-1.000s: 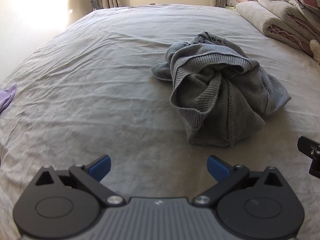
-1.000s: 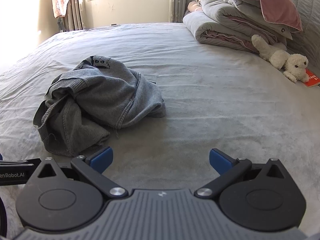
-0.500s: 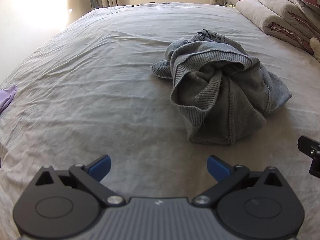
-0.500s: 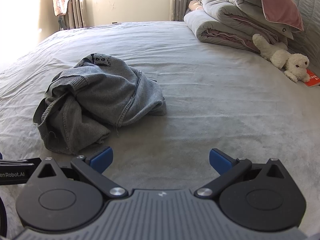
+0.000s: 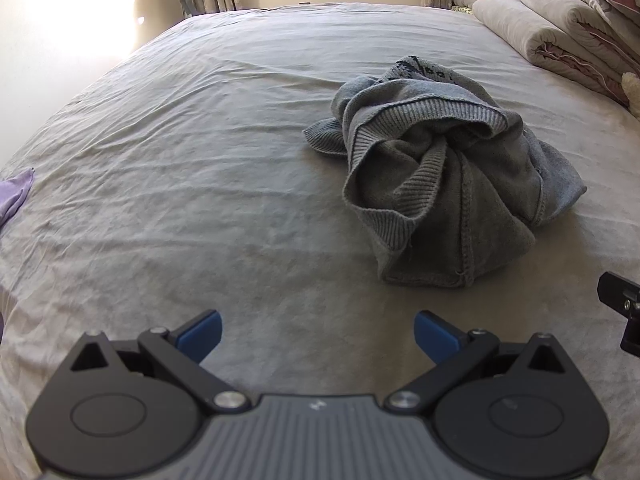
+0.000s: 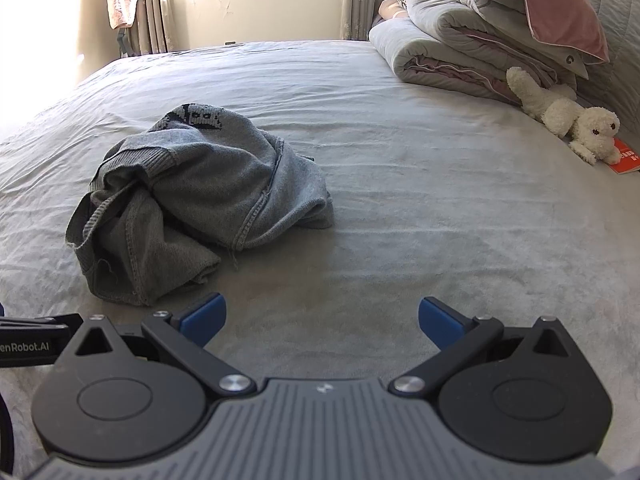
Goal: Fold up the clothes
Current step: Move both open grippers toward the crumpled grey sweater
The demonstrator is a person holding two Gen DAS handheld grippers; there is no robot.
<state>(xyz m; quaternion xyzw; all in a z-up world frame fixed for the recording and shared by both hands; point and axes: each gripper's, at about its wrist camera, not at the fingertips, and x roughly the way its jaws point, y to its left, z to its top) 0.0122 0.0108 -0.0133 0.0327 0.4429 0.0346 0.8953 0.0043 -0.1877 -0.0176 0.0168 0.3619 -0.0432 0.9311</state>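
A grey knitted sweater (image 5: 444,172) lies crumpled in a heap on the grey bed sheet (image 5: 200,160), ahead and to the right in the left wrist view. Seen from the right wrist, the same sweater (image 6: 200,204) sits ahead and to the left. My left gripper (image 5: 318,334) hovers open over bare sheet, short of the heap. Open as well, my right gripper (image 6: 320,320) has its left blue fingertip (image 6: 204,318) close to the sweater's near edge. Neither gripper holds anything.
Folded quilts and a pink pillow (image 6: 500,36) are stacked at the bed's far right. A white plush toy (image 6: 560,114) and a red booklet (image 6: 624,156) lie beside them. A purple cloth (image 5: 14,196) shows at the left edge. Curtains and a window (image 6: 260,4) stand behind the bed.
Both grippers have crept slightly forward toward the sweater, which looks a little nearer. Both stay open, and the sweater has not moved.
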